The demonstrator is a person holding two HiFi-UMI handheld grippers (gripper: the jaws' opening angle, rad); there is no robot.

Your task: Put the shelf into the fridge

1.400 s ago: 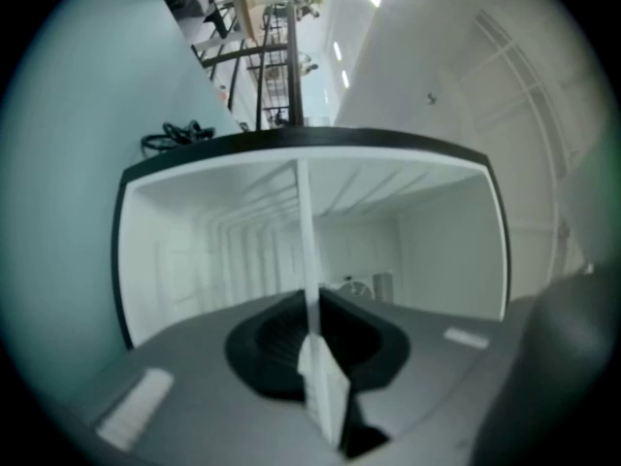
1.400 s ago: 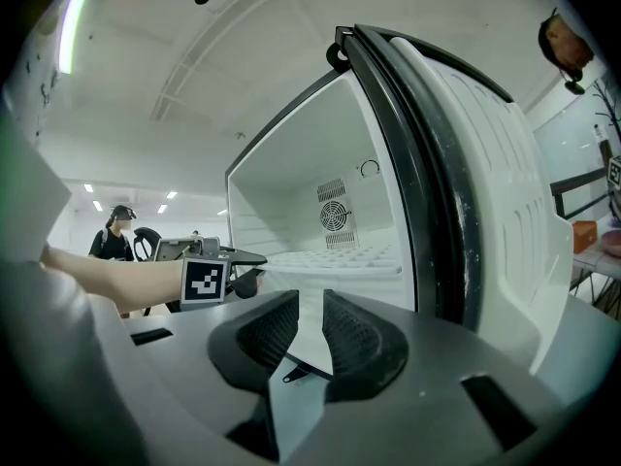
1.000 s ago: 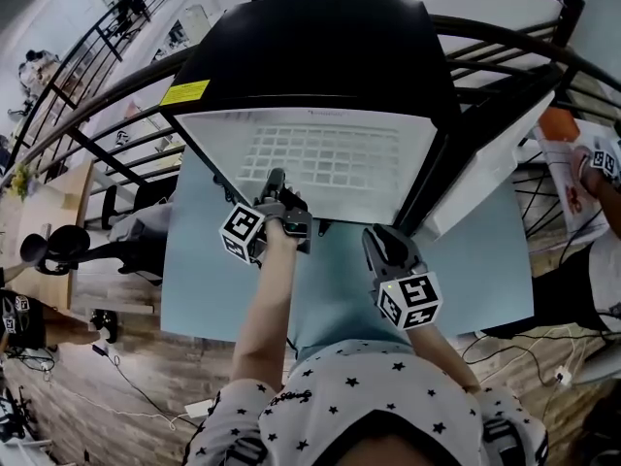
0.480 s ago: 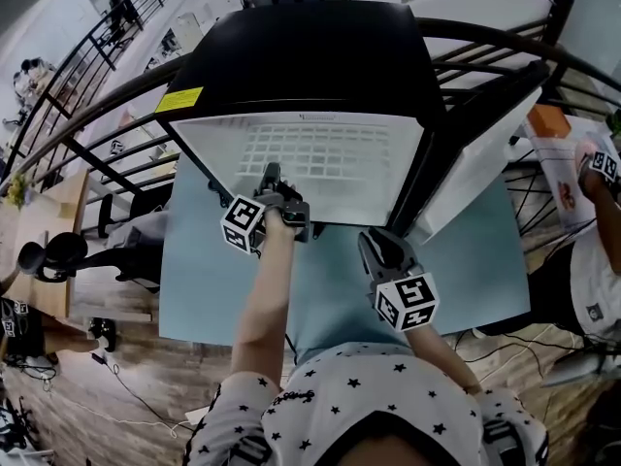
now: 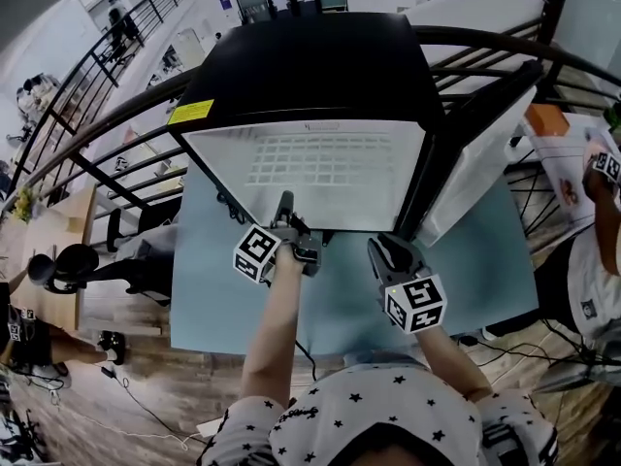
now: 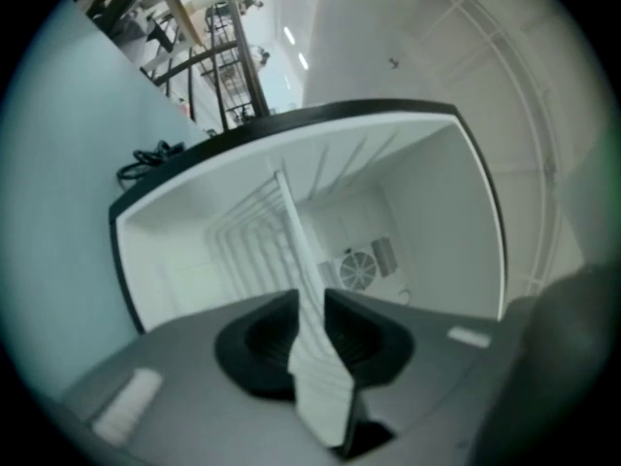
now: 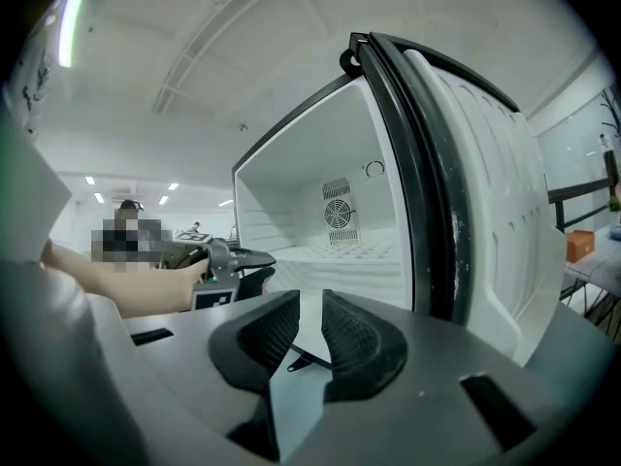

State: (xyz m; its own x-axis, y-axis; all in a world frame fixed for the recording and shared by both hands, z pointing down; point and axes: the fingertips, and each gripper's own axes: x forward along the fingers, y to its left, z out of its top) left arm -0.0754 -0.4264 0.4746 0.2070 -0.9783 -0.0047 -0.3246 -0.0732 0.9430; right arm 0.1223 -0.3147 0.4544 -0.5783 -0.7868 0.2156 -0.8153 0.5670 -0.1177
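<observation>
Fridge [image 5: 310, 66] on lt-blue tabletop [image 5: 485, 270], wood floor [image 5: 116, 391] below, railing [image 5: 505, 43] round.

Pale blue table [image 5: 209, 294] on a wooden floor [image 5: 126, 396], black railings [image 5: 107, 51] around.

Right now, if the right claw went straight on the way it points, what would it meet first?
Probably the fridge, at the low front edge of its open compartment, beside the door. The right claw is empty; depth is unclear.
</observation>
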